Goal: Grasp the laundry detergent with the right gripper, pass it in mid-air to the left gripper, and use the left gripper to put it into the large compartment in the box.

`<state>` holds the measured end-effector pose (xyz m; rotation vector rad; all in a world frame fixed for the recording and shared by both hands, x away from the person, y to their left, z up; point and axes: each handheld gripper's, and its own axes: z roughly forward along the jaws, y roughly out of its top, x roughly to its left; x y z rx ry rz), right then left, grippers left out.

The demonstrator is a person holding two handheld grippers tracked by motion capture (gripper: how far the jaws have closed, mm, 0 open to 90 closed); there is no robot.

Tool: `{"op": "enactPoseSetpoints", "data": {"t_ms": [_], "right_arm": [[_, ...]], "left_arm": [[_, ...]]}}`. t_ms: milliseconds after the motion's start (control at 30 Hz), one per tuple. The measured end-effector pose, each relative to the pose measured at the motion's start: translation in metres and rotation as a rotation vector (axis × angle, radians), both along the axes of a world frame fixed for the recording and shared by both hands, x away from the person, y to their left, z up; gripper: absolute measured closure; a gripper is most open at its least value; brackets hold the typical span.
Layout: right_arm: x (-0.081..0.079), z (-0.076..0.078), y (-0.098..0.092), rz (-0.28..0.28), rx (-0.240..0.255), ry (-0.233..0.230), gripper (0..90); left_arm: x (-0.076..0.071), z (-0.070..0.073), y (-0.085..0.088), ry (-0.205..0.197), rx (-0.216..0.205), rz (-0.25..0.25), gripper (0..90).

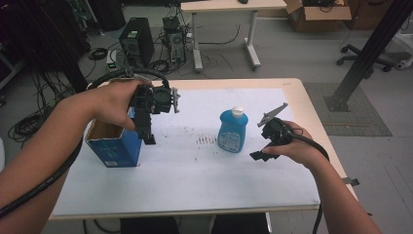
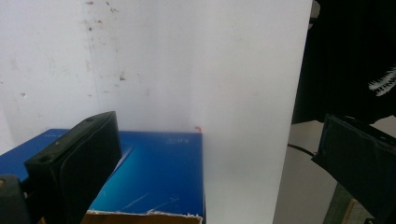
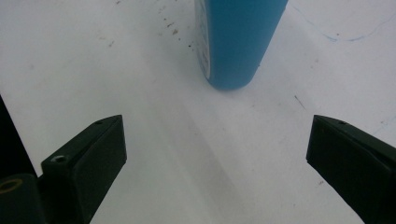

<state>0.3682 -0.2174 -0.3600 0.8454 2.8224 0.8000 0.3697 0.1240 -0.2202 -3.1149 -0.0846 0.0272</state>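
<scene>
From the high view, your right gripper (image 1: 260, 152) sits low, just right of the blue bottle (image 1: 232, 130), which stands upright with its white cap (image 1: 237, 111) on the white mat (image 1: 195, 180), well apart from the blue box (image 1: 114, 146). Your left gripper (image 1: 148, 139) points down beside the box's open top, at its right wall. I judge the step in hand is taking the bottle with the right gripper; go for the body below the shoulder, not the cap, so it stays upright when it lifts.

In the left gripper view, the jaws stand wide apart with nothing between the pads; one jaw hangs over the blue box (image 2: 159, 177), the other off past the mat's edge. Hold that hand quiet and clear of the opening, so the box does not shift.

In the right gripper view, the jaws gape wide and empty, and the blue bottle (image 3: 240, 42) stands ahead, a little left of the midline between them. Swing slightly that way until the bottle is centred, bring the jaws level around its sides, then squeeze evenly; a lopsided touch would likely tip it.
</scene>
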Motion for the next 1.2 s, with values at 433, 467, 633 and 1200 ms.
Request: {"op": "enactPoseSetpoints", "data": {"t_ms": [433,467,633,1200], "right_arm": [[0.006,-0.011,0.0,-0.01,0.076,-0.032,4.5],[0.007,-0.012,0.0,-0.008,0.082,-0.032,4.4],[0.01,-0.013,0.002,-0.011,0.116,-0.054,3.1],[0.016,-0.025,0.009,-0.017,0.188,-0.073,2.3]], "left_arm": [[-0.002,-0.003,0.002,0.005,0.013,0.002,0.4],[-0.003,-0.003,0.002,0.003,0.009,0.001,0.4],[-0.003,-0.003,0.003,0.003,0.008,0.003,0.4],[-0.004,-0.006,0.0,0.013,0.001,-0.008,0.4]]}}
